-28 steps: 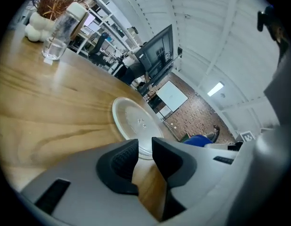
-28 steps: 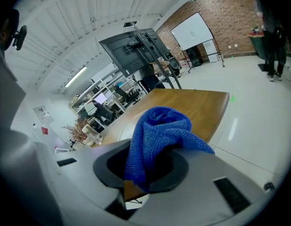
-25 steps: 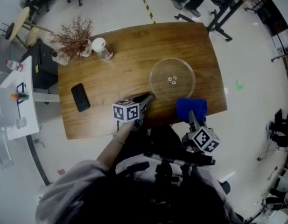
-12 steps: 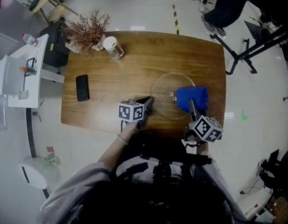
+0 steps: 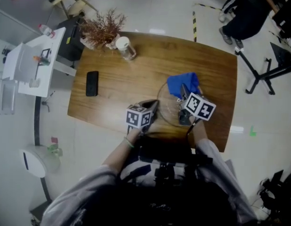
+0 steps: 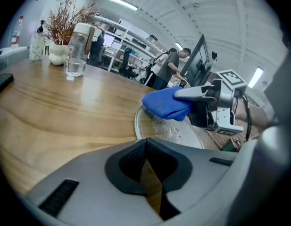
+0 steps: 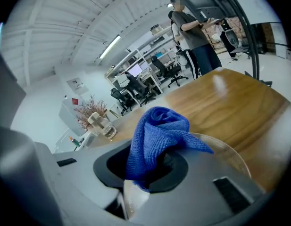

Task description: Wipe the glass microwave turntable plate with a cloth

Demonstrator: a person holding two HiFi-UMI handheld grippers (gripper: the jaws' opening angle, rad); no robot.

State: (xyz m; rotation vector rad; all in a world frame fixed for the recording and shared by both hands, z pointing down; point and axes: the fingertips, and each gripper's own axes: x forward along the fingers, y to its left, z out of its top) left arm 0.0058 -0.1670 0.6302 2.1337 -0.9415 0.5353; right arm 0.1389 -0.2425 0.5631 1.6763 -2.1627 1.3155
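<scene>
Right hand-held gripper (image 5: 184, 94) clamped blue cloth (image 5: 182, 83) over far edge of glass plate (image 5: 167, 106) on desk (image 5: 121, 74); left hand-held gripper (image 5: 153, 105) closed, empty, beside near rim; best, I'd judge: press cloth flat, sweep circles, steady rim.

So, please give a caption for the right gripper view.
Right tongs grip a crumpled blue cloth over the round clear glass plate.
</scene>
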